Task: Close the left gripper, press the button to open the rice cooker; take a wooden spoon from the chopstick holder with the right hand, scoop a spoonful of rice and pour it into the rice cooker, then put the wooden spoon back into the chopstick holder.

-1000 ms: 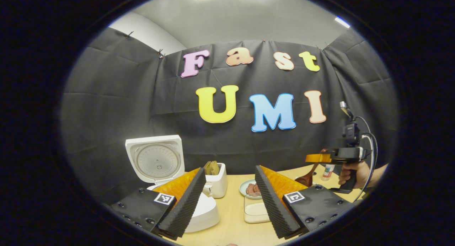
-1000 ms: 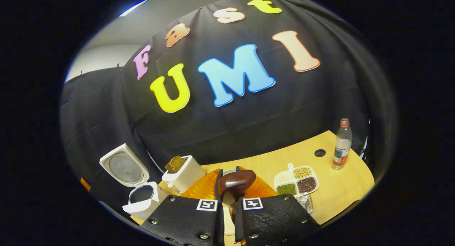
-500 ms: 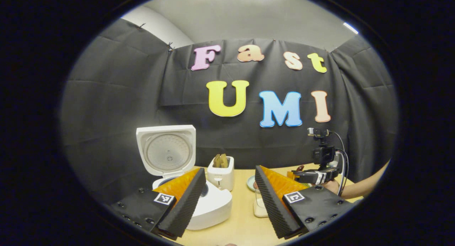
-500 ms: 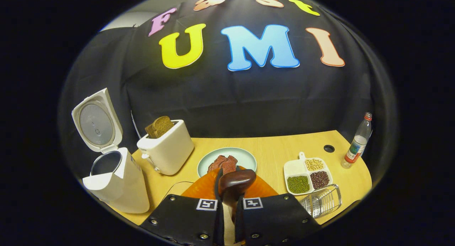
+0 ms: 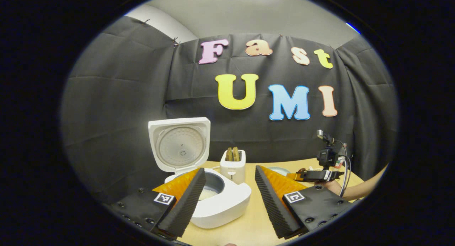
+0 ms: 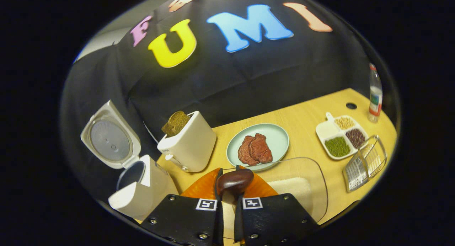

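The white rice cooker (image 5: pixel 217 203) stands with its lid (image 5: pixel 181 144) up, and something pale lies in its pot. My left gripper (image 5: pixel 229 199) is open in front of it, holding nothing. My right gripper (image 6: pixel 227 207) is shut on the dark wooden spoon (image 6: pixel 234 180), whose bowl sticks out past the fingertips. Just below and to the right of the spoon lies a clear container of white rice (image 6: pixel 291 189). The metal chopstick holder (image 6: pixel 366 162) lies tilted at the right. In the left gripper view, the right gripper (image 5: pixel 295 175) hovers low over the table, held by a hand.
A white toaster (image 6: pixel 188 146) with bread stands beside the cooker (image 6: pixel 138 189). Behind the rice container is a plate of meat (image 6: pixel 257 146). A divided dish of beans (image 6: pixel 339 134) and a bottle (image 6: pixel 375 95) sit at the far right, near a hole in the table.
My right gripper has dipped toward the table with the spoon and now hangs over the rice container. The left gripper's view has swung left, so the cooker sits more central.
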Demonstrator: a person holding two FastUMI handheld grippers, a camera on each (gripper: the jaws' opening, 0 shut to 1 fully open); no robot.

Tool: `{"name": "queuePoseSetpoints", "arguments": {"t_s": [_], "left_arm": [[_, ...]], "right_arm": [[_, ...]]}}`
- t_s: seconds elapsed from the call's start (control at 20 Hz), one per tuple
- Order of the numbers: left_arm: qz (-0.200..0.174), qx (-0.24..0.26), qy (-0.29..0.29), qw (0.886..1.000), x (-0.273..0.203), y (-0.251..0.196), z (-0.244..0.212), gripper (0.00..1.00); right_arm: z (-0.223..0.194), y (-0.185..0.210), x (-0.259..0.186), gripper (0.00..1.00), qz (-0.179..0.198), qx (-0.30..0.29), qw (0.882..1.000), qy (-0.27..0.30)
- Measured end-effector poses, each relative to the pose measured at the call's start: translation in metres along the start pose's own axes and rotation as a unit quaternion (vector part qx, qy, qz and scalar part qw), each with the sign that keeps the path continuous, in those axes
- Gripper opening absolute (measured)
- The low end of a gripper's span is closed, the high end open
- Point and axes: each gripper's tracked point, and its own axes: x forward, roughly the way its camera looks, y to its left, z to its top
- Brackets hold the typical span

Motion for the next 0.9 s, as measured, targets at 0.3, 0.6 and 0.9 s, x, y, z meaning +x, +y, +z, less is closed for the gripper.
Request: {"name": "queuePoseSetpoints", "arguments": {"t_s": [0.3, 0.6, 0.9], "left_arm": [[-0.013, 0.008, -0.011, 1.000, -0.001, -0.008, 0.009, 0.96], [-0.034, -0.009, -0.018, 0.999, 0.004, -0.024, 0.009, 0.96], [-0.035, -0.008, -0.024, 0.999, 0.001, -0.014, 0.003, 0.94]], "right_arm": [[0.034, -0.020, -0.021, 0.11, 0.045, 0.189, 0.981, -0.026], [0.083, 0.012, -0.063, 0.12, 0.114, 0.250, 0.960, -0.056], [0.103, 0.082, -0.075, 0.12, 0.195, 0.271, 0.941, -0.051]]}}
